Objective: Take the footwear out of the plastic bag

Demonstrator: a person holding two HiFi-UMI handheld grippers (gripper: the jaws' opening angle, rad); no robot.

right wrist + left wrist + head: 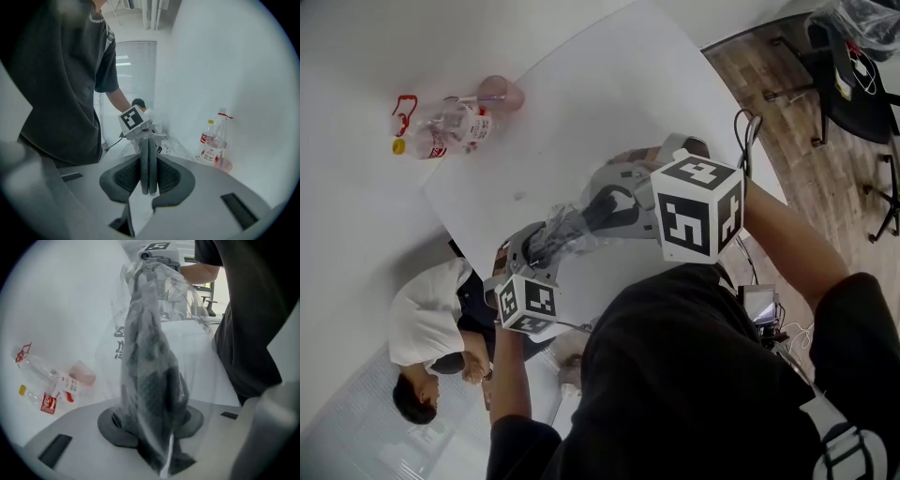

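Spanning the gap between both tools, the plastic bag [187, 301] is held clear of the white table [609, 84], with the dark footwear [150, 380] inside it.

Left gripper [152, 426]: points steeply down. Its two dark pads [115, 430] sit on either side of the bag's lower end and press against the bagged footwear, which fills the space between them. From these jaws the bag runs straight ahead to the right gripper.

Right gripper [148, 176]: jaws pressed together on the other end of the bag. Two thin dark edges of the footwear stand upright between its pads, and clear film shows just beneath them. The left gripper's marker cube [131, 117] lies directly ahead of these jaws.

Surroundings: two clear bottles [455, 127] with red labels and a pink cup [502, 94] sit on the table, well apart from both grippers, ahead and left of the left jaws.
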